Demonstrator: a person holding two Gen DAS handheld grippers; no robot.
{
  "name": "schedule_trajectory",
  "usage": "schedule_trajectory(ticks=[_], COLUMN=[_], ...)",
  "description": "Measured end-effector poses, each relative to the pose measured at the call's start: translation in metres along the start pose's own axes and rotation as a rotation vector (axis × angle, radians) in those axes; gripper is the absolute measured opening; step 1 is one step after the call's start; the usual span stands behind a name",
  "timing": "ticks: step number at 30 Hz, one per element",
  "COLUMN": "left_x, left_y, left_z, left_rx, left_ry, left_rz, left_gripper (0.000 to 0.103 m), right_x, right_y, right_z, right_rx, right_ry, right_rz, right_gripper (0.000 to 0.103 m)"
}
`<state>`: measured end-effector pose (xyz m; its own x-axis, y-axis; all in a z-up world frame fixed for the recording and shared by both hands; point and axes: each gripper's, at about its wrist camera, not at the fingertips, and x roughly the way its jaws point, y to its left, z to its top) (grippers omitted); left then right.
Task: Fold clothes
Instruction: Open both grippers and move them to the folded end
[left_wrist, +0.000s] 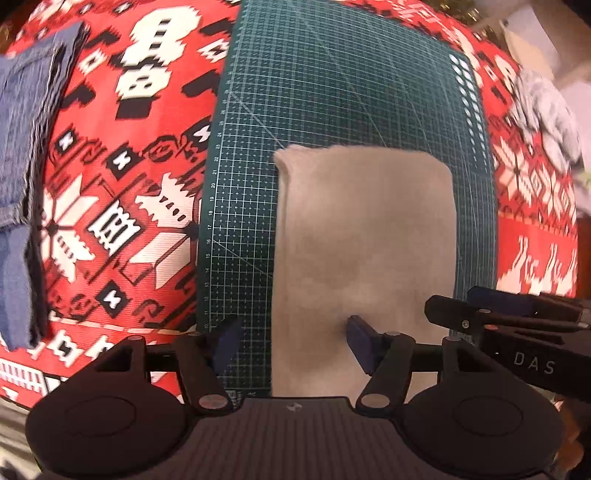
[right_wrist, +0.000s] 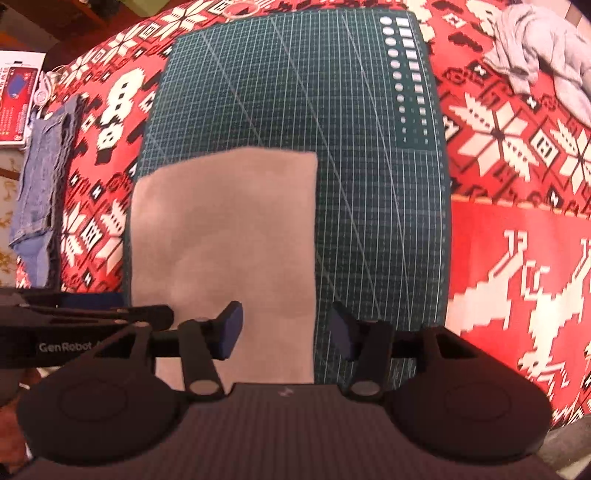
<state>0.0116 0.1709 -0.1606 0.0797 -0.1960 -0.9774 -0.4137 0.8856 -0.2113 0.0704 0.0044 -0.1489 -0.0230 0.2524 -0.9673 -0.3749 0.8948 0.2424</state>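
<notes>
Left wrist view shows us the beige cloth (left_wrist: 364, 236) lying flat on the green cutting mat (left_wrist: 314, 92), already folded into a tall rectangle. Its long axis runs from 6 o'clock to 12 o'clock, straight away from both tools. Our left tool (left_wrist: 291, 341) has its fingers well apart and holds nothing; it stands over the near left edge of the cloth, with one blue pad over the mat and the other over the fabric. Our right tool (right_wrist: 286, 332) is also spread and empty, over the near right edge of the cloth. So each tool straddles one long side at the 6 o'clock end, and both are about equally near.

We judge that the coming move is to take the two near corners and bring them toward 12 o'clock, to halve the length. The far left corner looks a little raised in the left view; the right view does not show this.

Only the right view shows clearly the crumpled grey garment (right_wrist: 546, 48) at 1 o'clock on the red patterned surface (right_wrist: 517, 229). The folded blue denim (left_wrist: 22, 177) at 9 o'clock is larger in the left view.
</notes>
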Motion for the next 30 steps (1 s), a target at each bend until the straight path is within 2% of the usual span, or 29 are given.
schedule_trajectory(ticks=[6, 10, 16, 20, 26, 30], left_x=[0.005, 0.011, 0.010, 0.008, 0.008, 0.007], left_y=[0.006, 0.014, 0.014, 0.006, -0.005, -0.008], left_z=[0.010, 0.011, 0.013, 0.025, 0.057, 0.068], left_rx=[-0.012, -0.014, -0.030, -0.009, 0.001, -0.011], left_ry=[-0.024, -0.020, -0.024, -0.042, -0.046, -0.026], left_rz=[-0.067, -0.117, -0.121, -0.095, -0.099, -0.104], left_gripper=[0.058, 0.048, 0.034, 0.031, 0.031, 0.032], right_x=[0.011, 0.016, 0.018, 0.015, 0.013, 0.006], right_y=[-0.001, -0.001, -0.003, -0.003, -0.011, -0.010], right_z=[0.016, 0.020, 0.025, 0.033, 0.063, 0.067], right_rx=[0.015, -0.004, -0.008, -0.009, 0.003, 0.000], right_ry=[0.007, 0.024, 0.038, 0.019, 0.004, 0.021], right_rz=[0.028, 0.054, 0.079, 0.075, 0.065, 0.047], right_gripper=[0.056, 0.056, 0.045, 0.042, 0.042, 0.042])
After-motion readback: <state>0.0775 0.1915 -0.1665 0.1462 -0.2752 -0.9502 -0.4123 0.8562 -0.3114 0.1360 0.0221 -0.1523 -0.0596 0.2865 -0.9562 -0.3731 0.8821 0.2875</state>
